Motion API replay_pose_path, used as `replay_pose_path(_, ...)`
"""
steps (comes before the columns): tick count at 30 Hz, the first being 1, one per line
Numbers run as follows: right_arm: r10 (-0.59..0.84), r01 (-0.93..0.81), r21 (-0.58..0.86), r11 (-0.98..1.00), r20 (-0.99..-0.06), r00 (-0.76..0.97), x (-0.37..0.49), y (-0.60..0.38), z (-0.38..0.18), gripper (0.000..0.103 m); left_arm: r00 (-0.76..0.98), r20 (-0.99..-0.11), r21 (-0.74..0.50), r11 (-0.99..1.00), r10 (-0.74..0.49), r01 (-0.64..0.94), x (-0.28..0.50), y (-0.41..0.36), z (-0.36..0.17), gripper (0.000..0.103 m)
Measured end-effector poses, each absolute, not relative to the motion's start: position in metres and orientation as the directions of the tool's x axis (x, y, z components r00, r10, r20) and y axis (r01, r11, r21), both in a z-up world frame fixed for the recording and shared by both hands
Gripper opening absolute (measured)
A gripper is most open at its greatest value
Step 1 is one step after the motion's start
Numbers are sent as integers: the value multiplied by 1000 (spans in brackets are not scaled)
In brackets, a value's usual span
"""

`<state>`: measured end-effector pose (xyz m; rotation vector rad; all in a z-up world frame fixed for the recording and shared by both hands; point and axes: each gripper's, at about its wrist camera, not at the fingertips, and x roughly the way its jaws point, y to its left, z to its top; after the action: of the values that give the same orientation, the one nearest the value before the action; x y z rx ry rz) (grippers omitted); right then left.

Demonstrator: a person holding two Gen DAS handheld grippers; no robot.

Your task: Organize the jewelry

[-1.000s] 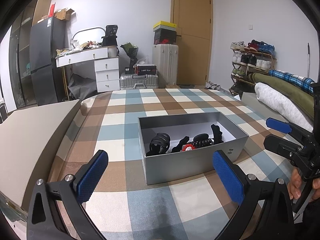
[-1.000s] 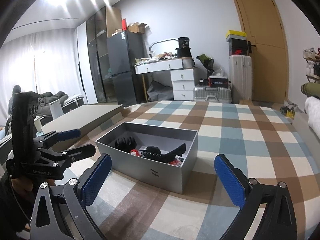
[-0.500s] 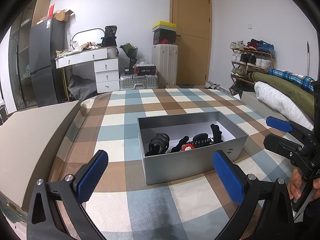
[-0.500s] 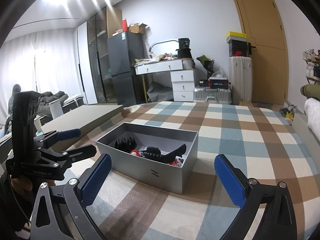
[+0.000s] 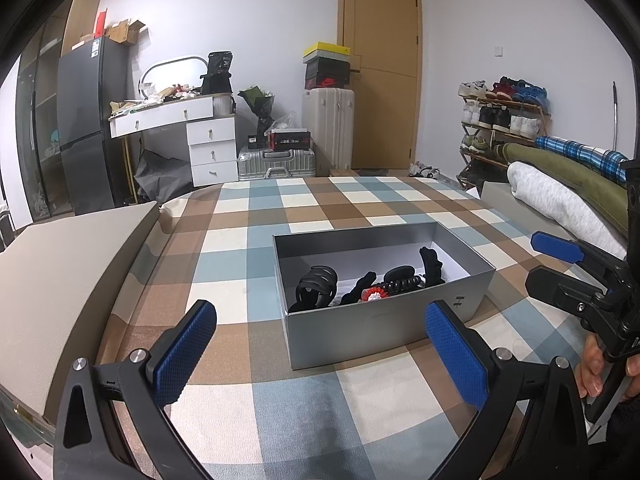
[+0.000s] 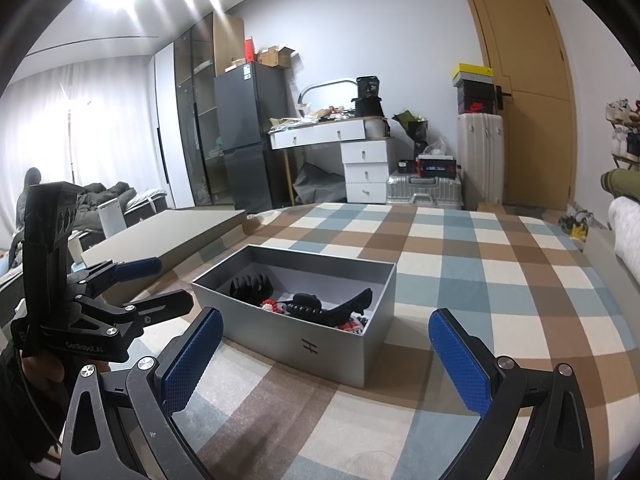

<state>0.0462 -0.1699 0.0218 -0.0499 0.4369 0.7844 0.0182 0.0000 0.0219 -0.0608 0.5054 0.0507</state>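
A grey open box [image 5: 384, 324] sits on the checked bedspread; it also shows in the right wrist view [image 6: 304, 344]. Inside lie a black claw clip [image 5: 316, 284], a black coiled hair tie [image 5: 402, 282], a red and white piece [image 5: 372, 294] and another black clip [image 5: 432, 266]. My left gripper [image 5: 320, 352] is open and empty, just in front of the box. My right gripper [image 6: 324, 364] is open and empty, in front of the box's right corner. Each gripper shows in the other's view, the right [image 5: 560, 268] and the left [image 6: 148, 284].
A flat beige board [image 5: 60, 264] lies left of the box. Rolled bedding [image 5: 560, 196] lies to the right. Beyond the bed stand a white dresser [image 5: 200, 140], suitcases [image 5: 276, 162], a fridge [image 5: 88, 124] and a shoe rack [image 5: 500, 120].
Both grippers have barely moved; the view has crept slightly. Nothing was picked up or let go.
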Motion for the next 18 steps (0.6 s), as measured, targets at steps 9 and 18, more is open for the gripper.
replay_pose_path(9, 673, -694, 116, 711, -399, 623, 46, -170, 22, 103, 874, -485, -46, 997, 34, -64, 18, 0, 22, 102)
replay_pose_path(18, 671, -691, 119, 713, -400, 624, 48, -170, 21, 103, 874, -486, -45, 997, 34, -64, 18, -1, 22, 102)
